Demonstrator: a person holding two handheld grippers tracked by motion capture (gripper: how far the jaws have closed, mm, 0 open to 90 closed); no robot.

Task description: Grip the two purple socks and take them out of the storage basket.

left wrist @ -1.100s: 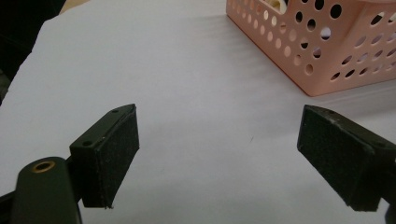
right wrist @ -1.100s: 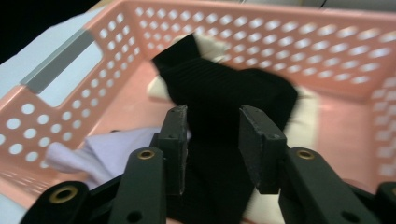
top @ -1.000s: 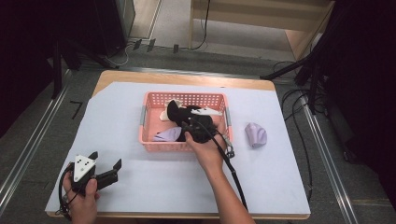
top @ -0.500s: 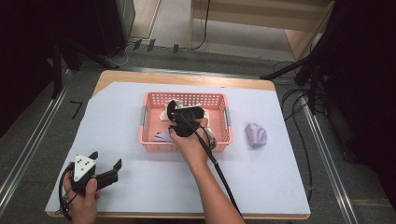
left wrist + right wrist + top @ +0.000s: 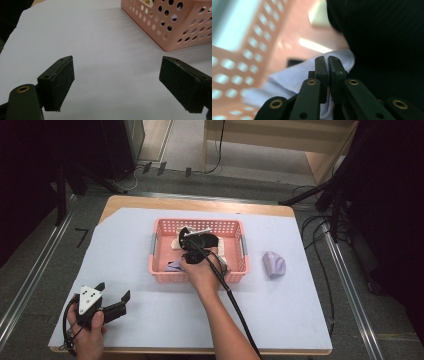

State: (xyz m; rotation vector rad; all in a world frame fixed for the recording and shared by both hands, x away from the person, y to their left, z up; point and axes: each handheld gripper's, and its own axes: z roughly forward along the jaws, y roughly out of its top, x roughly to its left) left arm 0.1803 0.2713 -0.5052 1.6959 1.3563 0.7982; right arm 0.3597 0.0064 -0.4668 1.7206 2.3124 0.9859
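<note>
1. Sitting near the middle of a table covered with a pale sheet (image 5: 125, 245), a pink perforated basket (image 5: 159, 260) holds several soft items, seen from the high view.
2. Inside the basket lie a cream-white cloth (image 5: 177, 243) toward its far left, a black fabric piece (image 5: 209, 240) near the centre, and a pale lavender cloth (image 5: 174, 266) at its near left corner.
3. The right gripper (image 5: 186, 251) reaches down into the basket, held by the person's right hand (image 5: 200, 270), with its cable (image 5: 240, 315) trailing back over the forearm.
4. In the right gripper view, the two black jaws are clenched together with almost no gap, and the lavender cloth (image 5: 287, 80) lies bunched right around their tips; it looks pinched between them, though the contact itself is hard to see.
5. That view also shows the black fabric (image 5: 382, 37) filling the right side and the blurred pink basket wall (image 5: 257, 42) at left.
6. A second lavender cloth (image 5: 274, 264) lies crumpled on the sheet, outside the basket and just beside its right end.
7. The left gripper (image 5: 112, 296) rests near the table's front left corner in the person's left hand (image 5: 87, 332), well apart from the basket.
8. In the left gripper view, its jaws are spread wide and released, holding nothing, above the bare sheet (image 5: 100, 50), with a corner of the basket (image 5: 175, 25) at upper right.
</note>
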